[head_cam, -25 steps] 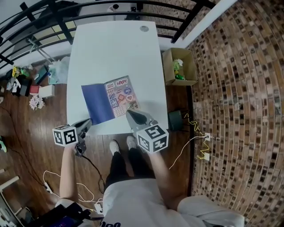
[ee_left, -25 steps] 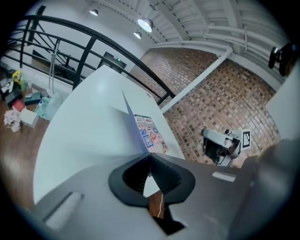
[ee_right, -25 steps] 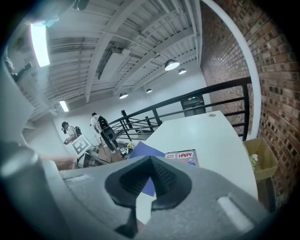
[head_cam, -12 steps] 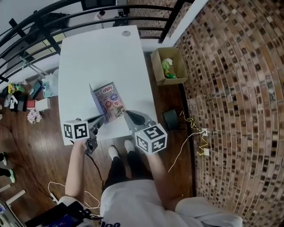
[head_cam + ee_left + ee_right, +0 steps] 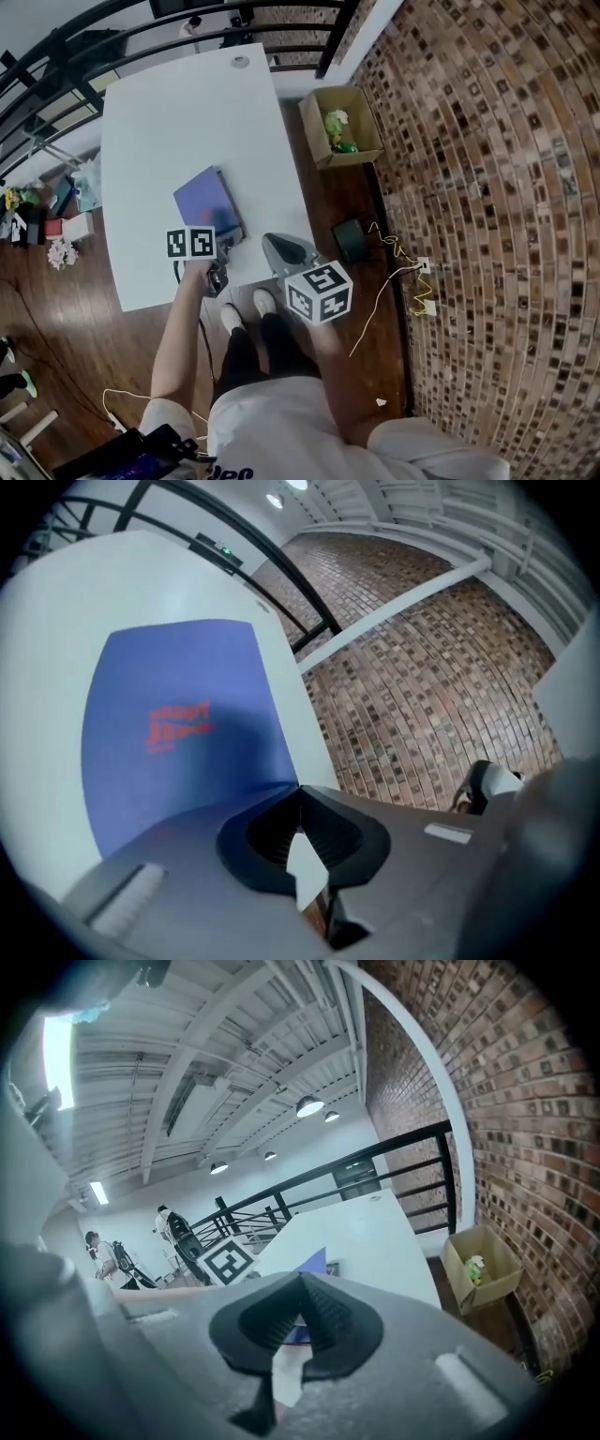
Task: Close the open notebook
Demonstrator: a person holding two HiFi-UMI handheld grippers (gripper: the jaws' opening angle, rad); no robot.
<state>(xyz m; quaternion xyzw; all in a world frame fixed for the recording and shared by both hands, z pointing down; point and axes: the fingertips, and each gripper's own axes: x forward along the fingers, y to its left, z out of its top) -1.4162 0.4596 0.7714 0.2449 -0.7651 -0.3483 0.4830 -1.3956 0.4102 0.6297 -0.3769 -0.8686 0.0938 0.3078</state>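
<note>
The notebook (image 5: 206,202) lies on the white table (image 5: 159,122) with only its blue cover showing. In the left gripper view that cover (image 5: 173,724) bears red print and lies flat. My left gripper (image 5: 231,240) is shut with nothing in it, its tip (image 5: 298,789) at the notebook's near right corner. My right gripper (image 5: 266,240) is also shut and holds nothing. It hovers at the table's near edge, just right of the notebook. Past its tip (image 5: 302,1281) a sliver of the blue cover (image 5: 314,1262) shows.
An open cardboard box (image 5: 370,117) with a green toy stands on the wooden floor right of the table. A black railing (image 5: 187,28) runs behind the table. Clutter (image 5: 47,211) lies on the floor at the left, cables (image 5: 412,272) at the right. People (image 5: 103,1251) stand far off.
The notebook was open with its sticker page showing. My left gripper has swept right, the blue cover has come over the page, and my right gripper has drawn back off the page.
</note>
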